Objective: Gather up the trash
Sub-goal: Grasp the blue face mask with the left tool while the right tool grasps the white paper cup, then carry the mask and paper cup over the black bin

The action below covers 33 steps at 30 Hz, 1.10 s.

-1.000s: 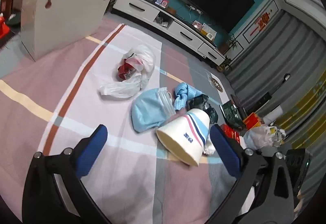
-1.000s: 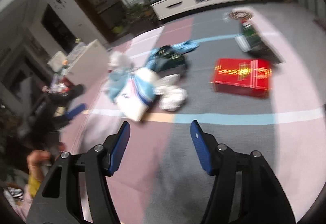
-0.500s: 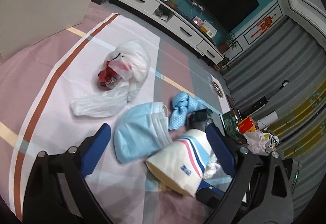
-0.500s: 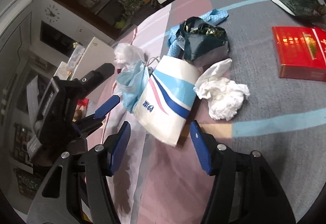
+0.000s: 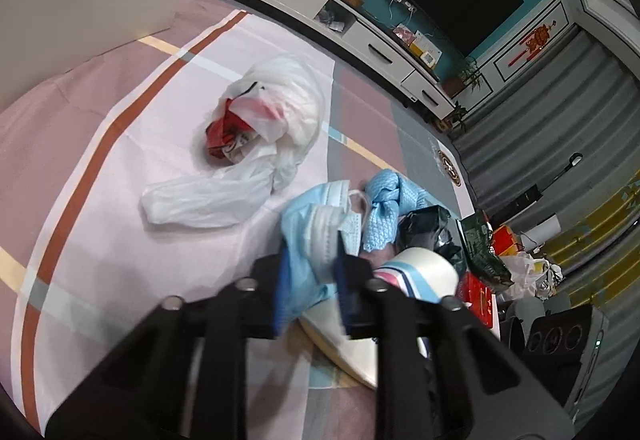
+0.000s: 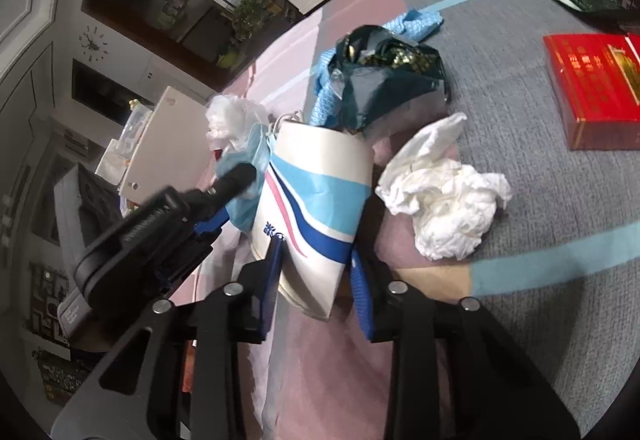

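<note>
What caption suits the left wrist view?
Left hand-held gripper shut on light-blue face mask, beside striped white paper cup.

On the striped cloth (image 5: 120,200), the face mask (image 5: 316,224) lies near the left-wrist camera, between the left gripper's (image 5: 310,280) pads. Just right of it lies the paper cup (image 6: 316,208) on its side, its near end between the right gripper's (image 6: 316,276) closing jaws. Beyond the mask, to the left, sits the plastic bag (image 5: 276,112). Right of the cup lies the crumpled tissue (image 6: 444,208); beyond it, the dark wrapper (image 6: 384,80); far right, the box (image 6: 596,88).
</note>
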Each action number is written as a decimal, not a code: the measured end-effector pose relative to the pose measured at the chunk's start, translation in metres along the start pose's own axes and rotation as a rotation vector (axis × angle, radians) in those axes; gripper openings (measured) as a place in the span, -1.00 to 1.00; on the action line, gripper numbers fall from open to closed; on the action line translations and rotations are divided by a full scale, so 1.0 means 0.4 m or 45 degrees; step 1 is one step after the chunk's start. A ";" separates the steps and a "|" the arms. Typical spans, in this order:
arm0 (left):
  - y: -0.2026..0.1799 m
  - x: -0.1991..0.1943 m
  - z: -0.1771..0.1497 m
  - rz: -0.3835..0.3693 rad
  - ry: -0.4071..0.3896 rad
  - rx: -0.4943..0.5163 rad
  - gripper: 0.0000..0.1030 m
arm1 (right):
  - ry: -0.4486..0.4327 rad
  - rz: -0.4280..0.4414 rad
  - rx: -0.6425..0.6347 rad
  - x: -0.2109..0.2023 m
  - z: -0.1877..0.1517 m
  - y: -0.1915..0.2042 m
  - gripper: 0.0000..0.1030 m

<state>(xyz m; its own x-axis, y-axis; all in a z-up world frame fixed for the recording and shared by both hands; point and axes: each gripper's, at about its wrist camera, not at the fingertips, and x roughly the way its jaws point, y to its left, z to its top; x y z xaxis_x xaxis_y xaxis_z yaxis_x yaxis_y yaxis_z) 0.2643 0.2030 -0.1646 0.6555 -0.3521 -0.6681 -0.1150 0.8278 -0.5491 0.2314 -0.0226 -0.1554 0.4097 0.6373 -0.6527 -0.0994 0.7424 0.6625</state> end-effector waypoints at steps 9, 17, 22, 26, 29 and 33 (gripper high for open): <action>-0.059 -0.141 -0.022 -0.021 -0.120 0.127 -0.74 | -0.081 0.056 -0.062 -0.092 -0.017 0.033 -0.58; -0.076 -0.264 -0.058 -0.059 -0.212 0.158 -0.74 | -0.214 0.075 -0.105 -0.224 -0.028 0.035 -0.59; -0.132 -0.268 -0.089 -0.098 -0.183 0.237 -0.74 | -0.301 -0.012 -0.085 -0.289 -0.013 -0.005 -0.59; -0.192 -0.233 -0.119 -0.159 -0.120 0.288 -0.74 | -0.356 -0.095 -0.070 -0.343 -0.012 -0.050 -0.59; -0.251 -0.191 -0.147 -0.211 -0.064 0.332 -0.74 | -0.398 -0.174 -0.058 -0.395 -0.014 -0.092 -0.59; -0.351 -0.143 -0.201 -0.286 0.008 0.435 -0.74 | -0.456 -0.271 -0.066 -0.466 -0.015 -0.143 -0.59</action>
<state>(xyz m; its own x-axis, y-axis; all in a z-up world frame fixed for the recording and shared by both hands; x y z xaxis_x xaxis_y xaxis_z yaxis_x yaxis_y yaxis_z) 0.1829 0.0718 -0.0899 0.6313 -0.5427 -0.5540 0.2860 0.8269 -0.4842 0.1552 -0.1826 -0.0740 0.7144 0.3635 -0.5979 -0.0203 0.8648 0.5016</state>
